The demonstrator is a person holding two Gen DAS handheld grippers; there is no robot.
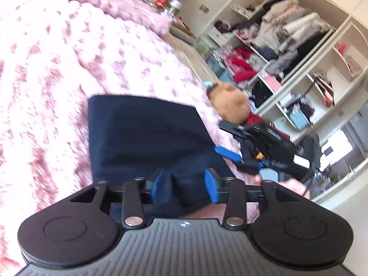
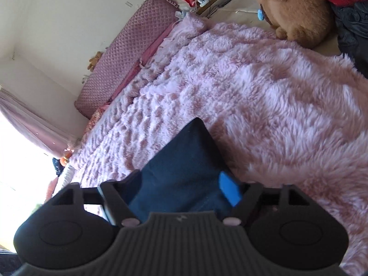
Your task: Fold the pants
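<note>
A bed under a fluffy pink blanket [image 2: 264, 87] carries folded dark pants [image 2: 184, 161] between the fingers, a brown teddy bear [image 2: 296, 11] far beyond them

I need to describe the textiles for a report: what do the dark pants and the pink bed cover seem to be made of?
The pants: dark navy, matte, a smooth dense weave or knit, possibly cotton; no shine, and blur hides finer detail. The bed cover: pink long-pile plush, probably synthetic faux fur; its shaggy tufts catch the light.
</note>
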